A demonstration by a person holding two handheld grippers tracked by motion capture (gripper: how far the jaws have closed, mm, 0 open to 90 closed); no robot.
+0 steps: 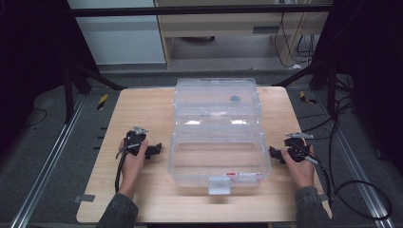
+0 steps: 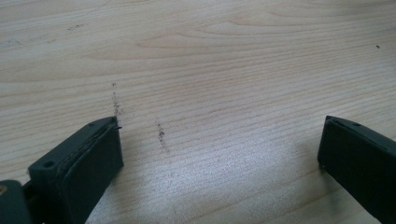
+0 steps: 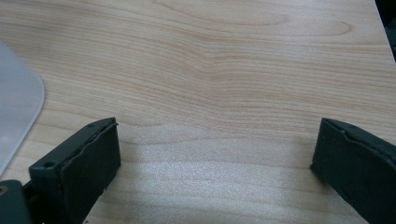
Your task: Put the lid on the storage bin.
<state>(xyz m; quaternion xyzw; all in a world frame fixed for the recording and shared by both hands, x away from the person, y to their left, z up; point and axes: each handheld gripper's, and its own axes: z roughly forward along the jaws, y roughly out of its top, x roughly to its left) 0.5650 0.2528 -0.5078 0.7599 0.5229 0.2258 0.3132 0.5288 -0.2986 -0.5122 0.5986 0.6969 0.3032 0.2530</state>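
A clear plastic box sits open in the middle of the wooden table, its lid folded back behind it and a white latch at its front. My left gripper rests on the table just left of the box, held by a hand. Its jaws stand wide open over bare wood. My right gripper rests just right of the box, also open, with nothing between its jaws. A corner of the clear box shows at the left edge of the right gripper view.
Black cables trail from both grippers, the right one looping off the table's right edge. Dark frame struts stand behind the table's far corners. A small dark spot shows inside the lid. Faint dark scuffs mark the wood.
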